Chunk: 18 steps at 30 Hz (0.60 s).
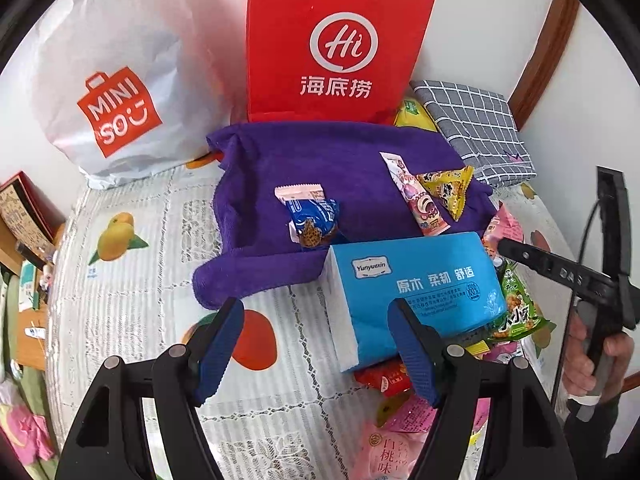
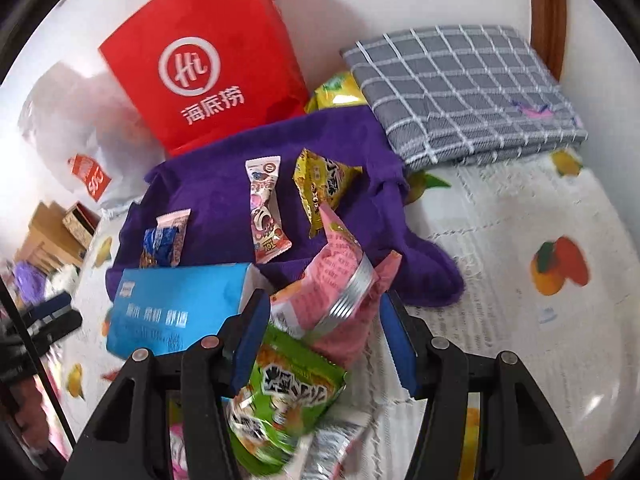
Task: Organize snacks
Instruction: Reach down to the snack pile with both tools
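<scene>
- Fruit-print tabletop (image 1: 132,280) against a white wall; red bag (image 1: 336,40) at 12 o'clock, purple towel (image 1: 320,160) below it carrying three sorted snacks.
- Right hand-held gripper (image 2: 324,344) part open, jaws empty, astride the pink snack packet (image 2: 340,280) and not pinching; judge: centre it, close gently on the crinkly foil.
- Left hand-held gripper (image 1: 316,348) half open, empty, blue tissue pack (image 1: 416,284) at 1 o'clock.
- Only the left view shows the Miniso bag (image 1: 120,80) whole.

A white plastic shopping bag (image 1: 120,92) and a red paper carrier bag (image 1: 332,44) stand at the table's far edge. A folded grey checked cloth (image 1: 476,128) lies in its far right corner, on the fruit-printed lace tablecloth (image 1: 128,280).
</scene>
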{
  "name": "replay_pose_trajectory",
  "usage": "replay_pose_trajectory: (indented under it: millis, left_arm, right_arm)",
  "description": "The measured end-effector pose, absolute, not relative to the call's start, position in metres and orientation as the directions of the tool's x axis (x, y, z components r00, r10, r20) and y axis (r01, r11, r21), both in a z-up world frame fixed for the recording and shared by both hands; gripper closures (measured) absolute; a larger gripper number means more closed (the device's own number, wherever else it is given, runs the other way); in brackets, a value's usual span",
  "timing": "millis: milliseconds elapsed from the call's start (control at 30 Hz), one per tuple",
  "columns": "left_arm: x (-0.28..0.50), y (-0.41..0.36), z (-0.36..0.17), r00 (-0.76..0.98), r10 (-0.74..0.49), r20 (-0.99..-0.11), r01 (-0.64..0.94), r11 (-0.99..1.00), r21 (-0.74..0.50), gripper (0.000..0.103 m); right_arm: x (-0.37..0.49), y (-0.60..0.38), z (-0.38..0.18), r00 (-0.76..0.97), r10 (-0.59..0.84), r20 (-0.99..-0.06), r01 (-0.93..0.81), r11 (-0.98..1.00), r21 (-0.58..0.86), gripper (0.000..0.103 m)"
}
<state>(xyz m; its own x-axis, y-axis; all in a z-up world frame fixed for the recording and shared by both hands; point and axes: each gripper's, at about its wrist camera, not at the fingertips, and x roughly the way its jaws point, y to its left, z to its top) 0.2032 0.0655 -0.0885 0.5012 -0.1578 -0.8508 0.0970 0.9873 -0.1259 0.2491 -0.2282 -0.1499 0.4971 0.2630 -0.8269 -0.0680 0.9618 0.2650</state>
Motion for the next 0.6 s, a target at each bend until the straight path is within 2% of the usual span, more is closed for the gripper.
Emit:
replay_pose_trajectory:
  millis: [133,200,267,367,600]
  left_arm:
    - [0.2,0.065,-0.095,0.487,-0.179,-0.855,0.103,0.984,-0.147,0.03]
    - [0.196,0.063,-0.098,0.484,-0.177,-0.857,0.107,0.984,-0.143,0.03]
    - [0.193,0.062,-0.099,0.481,-0.179,-0.859,0.109,0.984,-0.144,0.03]
    - [0.185,0.058,-0.099,0.478,-0.185,-0.859,0.117,0.982,-0.147,0.03]
    - [0.156,0.045,-0.097,0.477,-0.195,-0.857,0.15,0.979,-0.138,0.03]
  right_arm:
    - [0.259,-0.232,-0.159,0.484,0.276,-0.831,-0.026,0.953,0.301,0.046]
    - [0.259,-0.234,-0.159,0.48,0.262,-0.837,-0.009,0.956,0.294,0.062]
    - [0.257,-0.24,-0.155,0.478,0.281,-0.833,-0.009,0.949,0.315,0.07]
    - [0.246,-0.249,-0.145,0.5,0.32,-0.804,-0.007,0.93,0.366,0.073]
    - [0.207,-0.261,-0.104,0.566,0.318,-0.761,-0.034,0.931,0.364,0.073]
